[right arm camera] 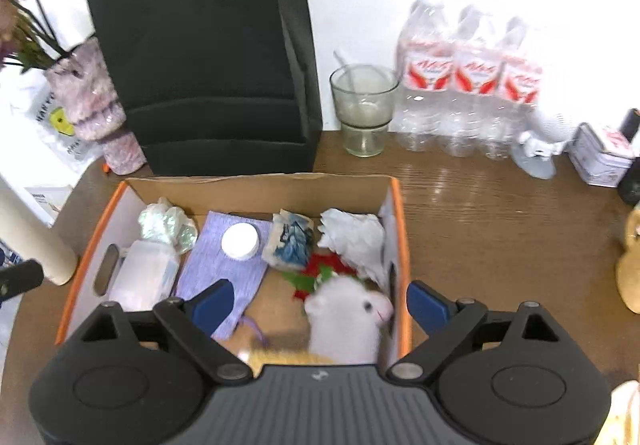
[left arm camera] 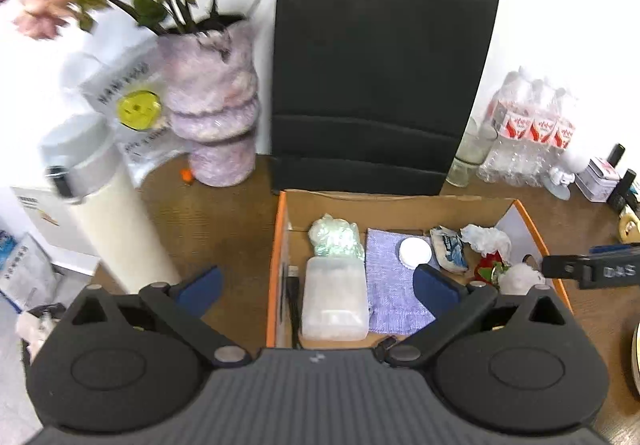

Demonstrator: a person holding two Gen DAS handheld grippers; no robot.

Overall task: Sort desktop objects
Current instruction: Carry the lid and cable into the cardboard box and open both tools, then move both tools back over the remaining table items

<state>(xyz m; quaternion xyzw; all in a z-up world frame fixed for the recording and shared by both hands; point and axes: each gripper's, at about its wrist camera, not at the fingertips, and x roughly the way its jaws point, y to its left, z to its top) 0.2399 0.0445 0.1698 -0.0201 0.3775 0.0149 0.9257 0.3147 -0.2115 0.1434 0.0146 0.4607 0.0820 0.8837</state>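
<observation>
A brown wooden desk is lying against a white wall, carrying an orange-edged cardboard box just in front of a tall black paper bag. In the left wrist view, the left gripper is hovering released above the box, over a translucent plastic case and a lilac cloth. In the right wrist view, the right gripper is hanging spread wide and empty over a white plush toy leaning inside the box's right wall. Sorting is looking well advanced; the next move probably calls for fetching loose items right of the box, where open desk is lying before the glass cup.
</observation>
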